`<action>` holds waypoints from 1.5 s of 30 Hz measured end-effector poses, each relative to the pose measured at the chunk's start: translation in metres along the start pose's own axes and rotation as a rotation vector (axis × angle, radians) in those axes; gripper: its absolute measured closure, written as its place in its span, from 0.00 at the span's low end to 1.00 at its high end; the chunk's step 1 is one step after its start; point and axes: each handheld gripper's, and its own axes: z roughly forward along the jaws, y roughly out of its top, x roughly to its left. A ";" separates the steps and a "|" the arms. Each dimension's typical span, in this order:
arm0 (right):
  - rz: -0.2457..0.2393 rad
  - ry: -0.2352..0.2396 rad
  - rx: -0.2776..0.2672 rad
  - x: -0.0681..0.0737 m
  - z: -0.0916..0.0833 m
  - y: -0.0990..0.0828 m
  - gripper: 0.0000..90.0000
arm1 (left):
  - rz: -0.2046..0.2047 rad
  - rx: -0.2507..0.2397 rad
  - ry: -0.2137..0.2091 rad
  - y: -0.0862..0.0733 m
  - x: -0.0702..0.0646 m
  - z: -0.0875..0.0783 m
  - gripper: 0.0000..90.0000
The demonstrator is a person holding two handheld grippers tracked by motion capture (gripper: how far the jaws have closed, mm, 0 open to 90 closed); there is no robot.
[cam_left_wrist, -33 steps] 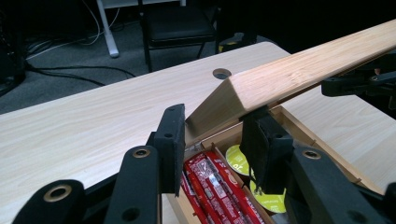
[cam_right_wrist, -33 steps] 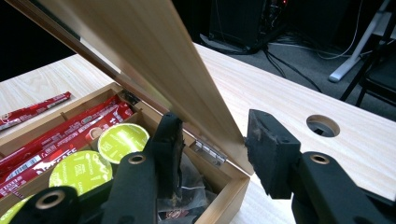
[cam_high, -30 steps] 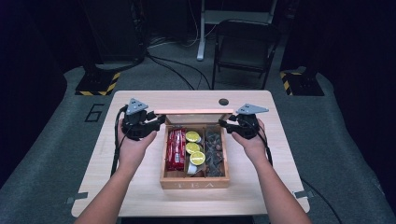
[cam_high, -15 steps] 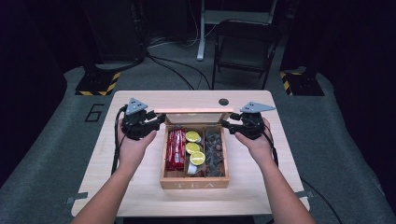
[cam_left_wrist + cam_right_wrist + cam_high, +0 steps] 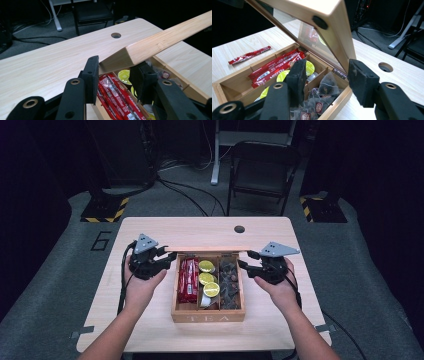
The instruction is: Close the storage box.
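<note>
While pinching the left end of the lid between both pads, holds the left claw beside the tea box, clenched on that wood. Props the lid tilted up over the open box, hinged along the far wall, near edge raised. Has just been opening the right claw: released now, pads apart, with the lid's right corner just above the gap between them and neither pad pressing on it. Places that claw just beside the box's right wall in the high view. Rests the box near the middle of the table, the word TEA on its front wall. Shows three compartments inside: red sachets on the left, yellow-topped capsules in the middle, dark tea bags on the right. Leaves one more red sachet loose on the table beyond the box in the right gripper view.
</note>
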 end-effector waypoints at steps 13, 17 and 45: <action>0.001 0.009 0.002 0.004 -0.008 0.003 0.57 | 0.016 -0.029 -0.034 -0.024 -0.007 -0.010 0.64; -0.011 0.023 0.027 0.011 -0.010 -0.008 0.57 | 0.048 -0.020 -0.028 -0.040 -0.015 -0.014 0.64; 0.006 0.047 0.051 0.036 -0.019 -0.064 0.59 | 0.032 0.002 -0.088 -0.100 -0.024 -0.013 0.59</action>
